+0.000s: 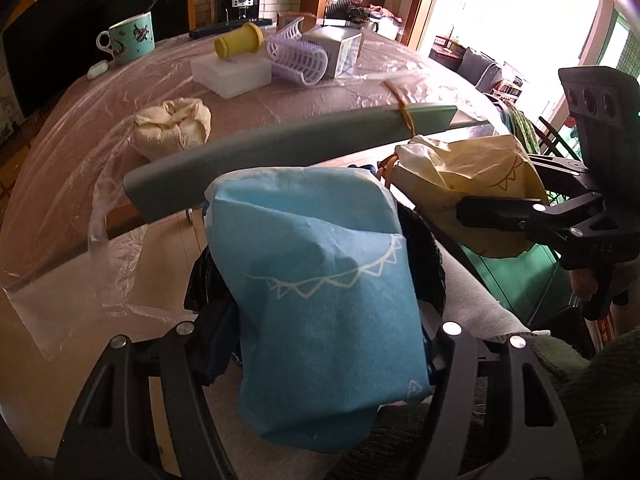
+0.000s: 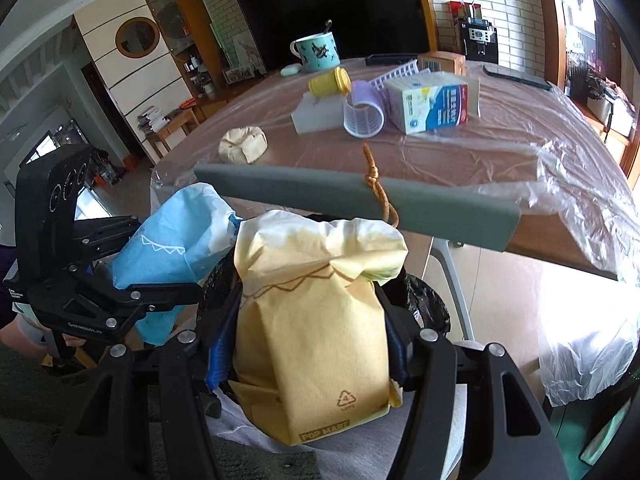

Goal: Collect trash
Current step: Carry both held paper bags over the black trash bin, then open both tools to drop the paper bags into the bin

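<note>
Round wooden desk (image 2: 460, 160) under a clear plastic sheet, in a living room with a dark television at the far wall. Left gripper (image 1: 320, 344) is clamped on a crumpled blue paper bag (image 1: 320, 280); right gripper (image 2: 316, 356) is clamped on a crumpled yellow paper bag (image 2: 316, 320). Both bags hang just over a black-lined trash bin (image 2: 424, 300) at the near edge, below a grey chair-back rail (image 2: 352, 204); its contents are hidden. Judged midway: the two bags are not yet released, and a crumpled cream paper wad (image 2: 243, 144) remains on the desk. A teal printed mug (image 2: 316, 53) holds a spoon; the lilac mesh basket (image 2: 364, 112) lies tipped, apparently empty.
</note>
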Tool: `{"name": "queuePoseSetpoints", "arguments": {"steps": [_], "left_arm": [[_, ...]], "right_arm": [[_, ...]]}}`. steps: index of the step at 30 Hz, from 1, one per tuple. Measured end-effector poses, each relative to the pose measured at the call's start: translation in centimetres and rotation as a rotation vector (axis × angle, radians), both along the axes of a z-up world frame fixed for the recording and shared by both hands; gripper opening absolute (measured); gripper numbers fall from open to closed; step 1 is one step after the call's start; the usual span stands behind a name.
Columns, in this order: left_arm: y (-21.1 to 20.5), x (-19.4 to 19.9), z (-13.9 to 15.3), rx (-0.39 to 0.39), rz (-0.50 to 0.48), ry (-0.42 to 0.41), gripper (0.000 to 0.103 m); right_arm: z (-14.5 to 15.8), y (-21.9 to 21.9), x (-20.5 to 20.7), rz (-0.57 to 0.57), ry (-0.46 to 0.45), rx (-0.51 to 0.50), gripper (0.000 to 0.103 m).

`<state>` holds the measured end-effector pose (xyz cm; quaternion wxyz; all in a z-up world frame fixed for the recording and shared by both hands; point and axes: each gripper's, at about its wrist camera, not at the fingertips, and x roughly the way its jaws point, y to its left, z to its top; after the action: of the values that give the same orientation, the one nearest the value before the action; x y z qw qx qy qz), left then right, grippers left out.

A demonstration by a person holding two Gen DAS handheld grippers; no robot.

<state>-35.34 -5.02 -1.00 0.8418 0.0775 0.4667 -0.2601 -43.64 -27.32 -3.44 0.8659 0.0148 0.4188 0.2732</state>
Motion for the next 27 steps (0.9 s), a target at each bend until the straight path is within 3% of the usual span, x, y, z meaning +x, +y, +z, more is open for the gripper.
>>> {"name": "queuePoseSetpoints", "arguments": {"steps": [10,27], "left_arm": [[-0.3,0.6,-2.3,0.042,0.026,0.034,0.069],[-0.8,2.9,-4.2,0.074,0.029,0.059,0.069]], "right_arm": [[-2.6,1.2,0.8,-0.004,0.043,-0.041,0.059],[-4.1,2.0,2.8,-0.061,0.076,-0.067,0.059]]}}
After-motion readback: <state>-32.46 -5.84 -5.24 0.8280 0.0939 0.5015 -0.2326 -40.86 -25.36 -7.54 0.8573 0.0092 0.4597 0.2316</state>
